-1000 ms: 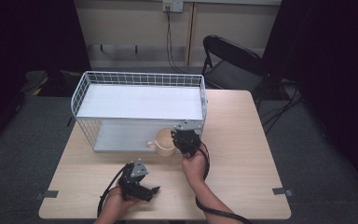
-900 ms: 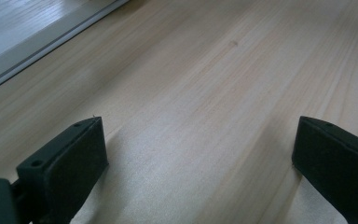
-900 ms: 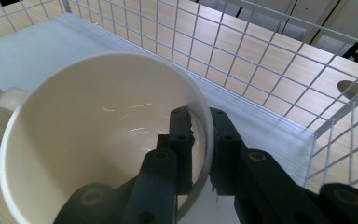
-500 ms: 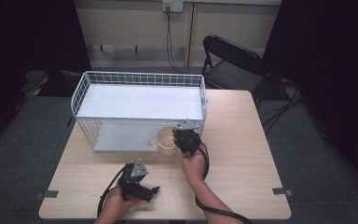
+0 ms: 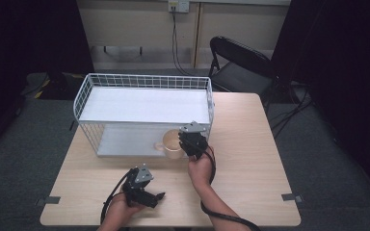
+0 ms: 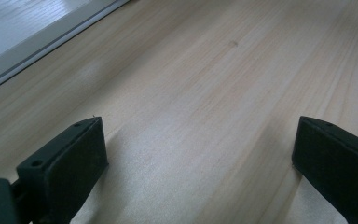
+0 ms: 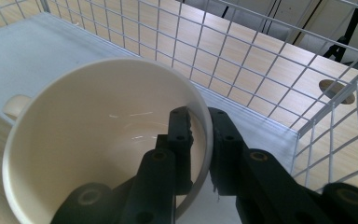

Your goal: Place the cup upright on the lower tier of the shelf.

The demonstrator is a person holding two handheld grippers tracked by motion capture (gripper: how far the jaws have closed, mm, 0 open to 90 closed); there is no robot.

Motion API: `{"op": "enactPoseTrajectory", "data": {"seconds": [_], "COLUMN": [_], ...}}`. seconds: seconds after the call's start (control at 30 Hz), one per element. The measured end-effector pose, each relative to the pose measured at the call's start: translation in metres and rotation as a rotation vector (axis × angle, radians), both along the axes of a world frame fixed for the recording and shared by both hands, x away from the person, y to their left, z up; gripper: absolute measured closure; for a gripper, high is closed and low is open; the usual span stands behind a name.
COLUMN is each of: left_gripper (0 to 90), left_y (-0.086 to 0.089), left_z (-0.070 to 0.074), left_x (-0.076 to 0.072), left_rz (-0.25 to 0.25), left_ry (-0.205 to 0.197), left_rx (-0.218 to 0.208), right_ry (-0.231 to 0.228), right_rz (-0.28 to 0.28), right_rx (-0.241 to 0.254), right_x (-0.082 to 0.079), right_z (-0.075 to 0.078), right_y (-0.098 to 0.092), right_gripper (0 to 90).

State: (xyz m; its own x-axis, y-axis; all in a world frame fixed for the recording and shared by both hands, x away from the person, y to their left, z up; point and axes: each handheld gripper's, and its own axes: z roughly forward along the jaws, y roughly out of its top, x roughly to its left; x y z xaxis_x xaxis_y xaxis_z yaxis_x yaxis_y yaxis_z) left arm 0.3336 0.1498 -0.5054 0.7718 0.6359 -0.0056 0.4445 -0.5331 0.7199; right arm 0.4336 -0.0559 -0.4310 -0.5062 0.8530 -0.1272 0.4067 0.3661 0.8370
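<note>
My right gripper [image 7: 200, 135] is clamped on the rim of the cream ceramic cup [image 7: 88, 140], one jaw inside the wall and one outside. The cup sits upright at the open front of the white wire-mesh shelf rack [image 5: 144, 82], at its lower white tray [image 7: 18, 51], handle pointing away from the jaws towards the rack's left. From the high view I can't quite tell whether its base rests on the tray edge or on the table. My left gripper [image 6: 200, 154] hangs low over the pale wooden table [image 5: 250, 144], jaws wide apart and empty, well apart from the cup. A black folding chair [image 5: 241, 62] stands beyond, on grey carpet.
</note>
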Motion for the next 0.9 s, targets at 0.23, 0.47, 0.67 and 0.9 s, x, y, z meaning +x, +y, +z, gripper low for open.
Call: {"op": "enactPoseTrajectory", "data": {"seconds": [0.23,0.47,0.67,0.9], "left_gripper": [2.5,2.5,2.5,2.5], "left_y": [0.000,0.000,0.000,0.000], "left_z": [0.000,0.000,0.000,0.000], "left_x": [0.000,0.000,0.000,0.000], "left_rz": [0.000,0.000,0.000,0.000], "left_ry": [0.000,0.000,0.000,0.000], "left_rx": [0.000,0.000,0.000,0.000], "right_ry": [-0.010,-0.014,0.002,0.023], "right_rz": [-0.009,-0.012,-0.008,0.004], "right_rx": [0.005,0.009,0.040,0.069], "right_x": [0.000,0.000,-0.001,-0.005], "right_z": [0.001,0.004,0.007,0.013], "right_y": [-0.002,-0.003,-0.005,-0.008], "right_gripper": [77.9,73.6,61.4,45.0]}}
